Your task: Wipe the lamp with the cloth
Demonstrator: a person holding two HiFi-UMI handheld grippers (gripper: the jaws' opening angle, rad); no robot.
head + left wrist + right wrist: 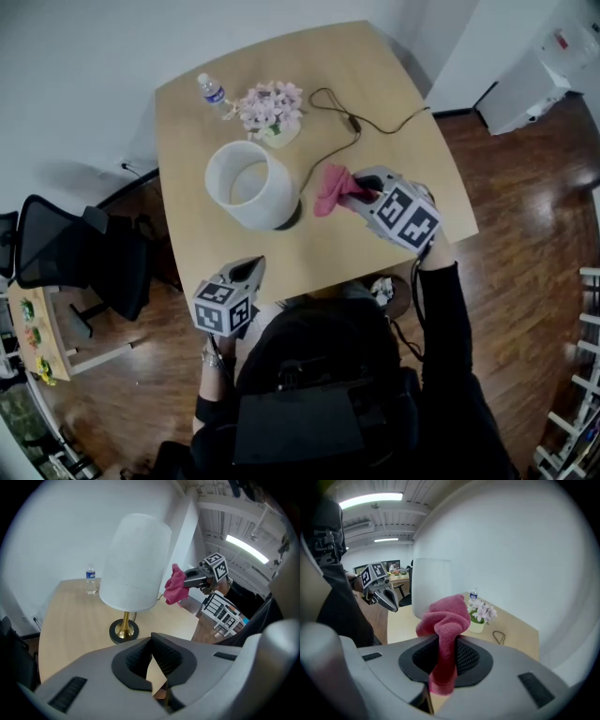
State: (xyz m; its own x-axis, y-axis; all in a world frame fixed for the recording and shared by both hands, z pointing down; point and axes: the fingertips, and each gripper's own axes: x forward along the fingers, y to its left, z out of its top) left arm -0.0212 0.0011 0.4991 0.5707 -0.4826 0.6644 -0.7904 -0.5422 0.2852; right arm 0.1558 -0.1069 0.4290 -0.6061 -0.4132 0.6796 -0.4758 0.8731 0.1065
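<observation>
Head view: left gripper [249, 270] hovers at the near edge of the table [394, 122], jaws pressed together with nothing between them. White-shaded lamp [247, 184] stands upright mid-table on a dark round base. Pink cloth [330, 188] hangs close beside the shade, contact unclear. Right gripper [359, 190] is clamped on the cloth, which bunches beyond its jaws.

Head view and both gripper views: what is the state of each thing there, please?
right gripper: shut on the cloth.
cloth: bunched, pinched between the jaws.
left gripper: shut, empty.
lamp: upright, untouched.
water bottle: upright, capped.
flower pot: upright.
cord: lying loose.
</observation>
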